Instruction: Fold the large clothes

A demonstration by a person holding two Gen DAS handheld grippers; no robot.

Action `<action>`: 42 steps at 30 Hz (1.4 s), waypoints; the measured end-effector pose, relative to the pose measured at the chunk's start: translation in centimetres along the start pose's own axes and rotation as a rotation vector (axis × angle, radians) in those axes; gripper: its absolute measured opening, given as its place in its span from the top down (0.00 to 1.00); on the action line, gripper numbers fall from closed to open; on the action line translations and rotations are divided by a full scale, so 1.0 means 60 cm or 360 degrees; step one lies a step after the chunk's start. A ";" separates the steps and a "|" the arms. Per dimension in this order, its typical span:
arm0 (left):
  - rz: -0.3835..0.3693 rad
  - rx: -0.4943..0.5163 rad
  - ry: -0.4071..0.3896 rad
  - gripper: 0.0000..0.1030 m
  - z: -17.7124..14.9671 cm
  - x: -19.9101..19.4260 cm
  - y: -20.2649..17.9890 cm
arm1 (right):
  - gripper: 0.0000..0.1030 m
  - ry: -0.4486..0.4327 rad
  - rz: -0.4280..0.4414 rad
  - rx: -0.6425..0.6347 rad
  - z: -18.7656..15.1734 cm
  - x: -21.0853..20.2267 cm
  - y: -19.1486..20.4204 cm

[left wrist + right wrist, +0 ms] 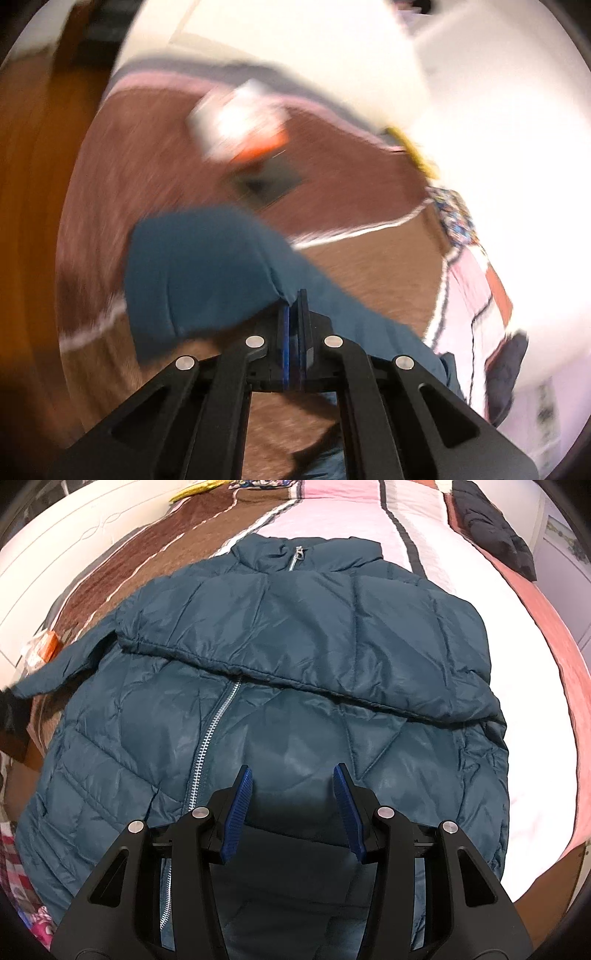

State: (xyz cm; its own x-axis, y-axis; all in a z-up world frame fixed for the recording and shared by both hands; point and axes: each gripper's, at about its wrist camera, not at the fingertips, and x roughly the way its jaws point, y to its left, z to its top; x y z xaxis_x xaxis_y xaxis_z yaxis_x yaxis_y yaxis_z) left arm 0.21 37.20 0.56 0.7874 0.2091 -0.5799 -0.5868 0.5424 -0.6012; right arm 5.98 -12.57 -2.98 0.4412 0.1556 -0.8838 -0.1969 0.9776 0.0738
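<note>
A teal quilted jacket (295, 646) lies front up on the bed, zipper (207, 746) closed and collar at the far end. One sleeve is folded across its chest (369, 672). The other sleeve (55, 672) stretches out to the left. In the blurred left wrist view, my left gripper (293, 295) is shut on the cuff end of that teal sleeve (199, 273), which hangs lifted over the brown bedspread. My right gripper (293, 775) stands open just over the jacket's lower front, with nothing pinched between its blue pads.
The bedspread (332, 509) has brown, pink and white stripes. A white and orange packet (240, 122) lies on the brown part near the sleeve. A black garment (495, 528) sits at the far right, something yellow (199, 489) at the far edge. Wooden floor (33, 147) shows beside the bed.
</note>
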 end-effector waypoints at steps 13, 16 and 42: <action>-0.0624 0.0852 -0.0057 0.98 -0.066 -0.110 -0.346 | 0.55 -0.0120 0.0003 0.0209 0.008 -0.031 -0.098; -0.0752 0.0998 0.0058 0.98 -0.126 -0.107 -0.408 | 0.55 -0.0149 0.0000 0.0277 0.006 -0.039 -0.131; -0.0619 0.1484 0.0995 0.42 -0.511 0.061 -0.427 | 0.55 -0.0175 0.0061 0.0427 -0.009 -0.034 -0.209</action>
State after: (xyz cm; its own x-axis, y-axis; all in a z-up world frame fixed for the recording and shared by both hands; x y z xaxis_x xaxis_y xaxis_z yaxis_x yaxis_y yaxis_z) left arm 12.32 -0.89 -3.02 0.5016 -0.3939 -0.7702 0.2393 0.9188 -0.3140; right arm 7.05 -25.24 -2.34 0.5330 0.1934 -0.8237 0.0168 0.9709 0.2388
